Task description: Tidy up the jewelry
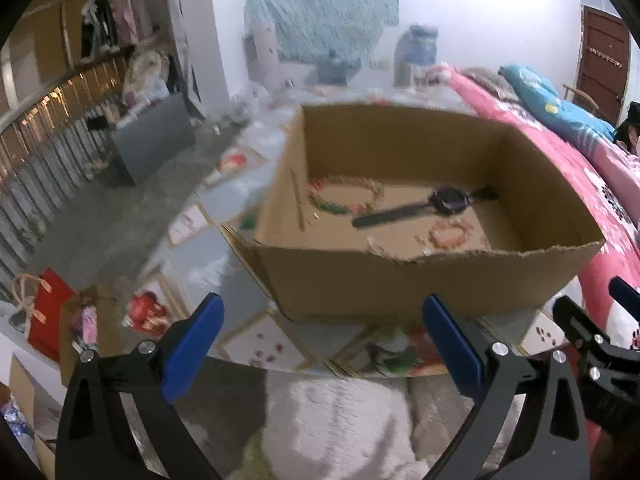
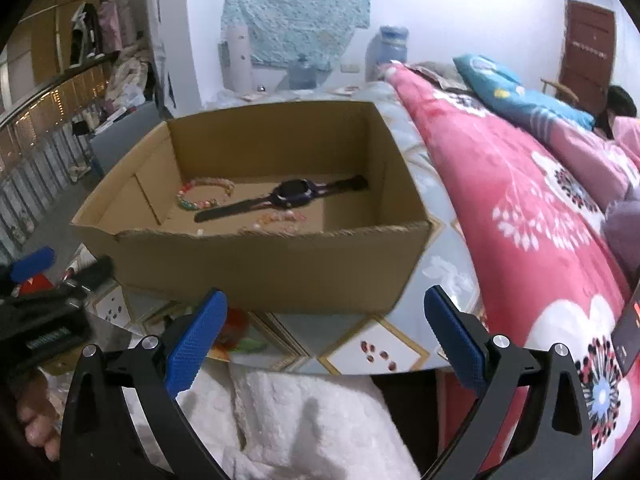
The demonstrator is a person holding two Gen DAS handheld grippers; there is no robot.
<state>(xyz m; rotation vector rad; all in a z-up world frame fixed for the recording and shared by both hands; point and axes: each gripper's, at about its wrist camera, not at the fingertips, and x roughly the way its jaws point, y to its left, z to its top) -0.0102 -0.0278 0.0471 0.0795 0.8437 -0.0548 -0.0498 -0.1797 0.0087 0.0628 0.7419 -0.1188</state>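
Hovering short of the open brown corrugated cardboard box [image 1: 424, 280], the left hand-held gripper [image 1: 322, 344] has its blue ribbed pads spread wide with nothing between them; the right hand-held gripper [image 2: 324, 342] is equally wide and empty, and both sit just before the box's near wall, above a white fluffy cloth [image 2: 304, 420].

The jewelry is all on the box floor: a multicoloured beaded bracelet [image 2: 204, 194] towards the left rear, a black wristwatch with a round dark face and long flat strap [image 2: 292, 194] lying diagonally across the middle, and a small pink-orange beaded bracelet [image 1: 450, 234] close behind the torn front edge. The box rests on a bench covered by a glossy pale-blue patterned cloth [image 2: 432, 268], just beside a pink floral quilt [image 2: 520, 208].

Risks from here, as I judge them: the box walls are tall and the ragged near edge is soft, so a pad coming in low could catch the rim and shove the light carton across the slick cover. The beads are small, round and loosely strung; a pinch off-centre could let them roll out or snag. The watch strap overlaps the space near the bracelets, so grabbing one piece may drag another. The left view is blurred, so fine detail of the smaller bracelet is hard to read.
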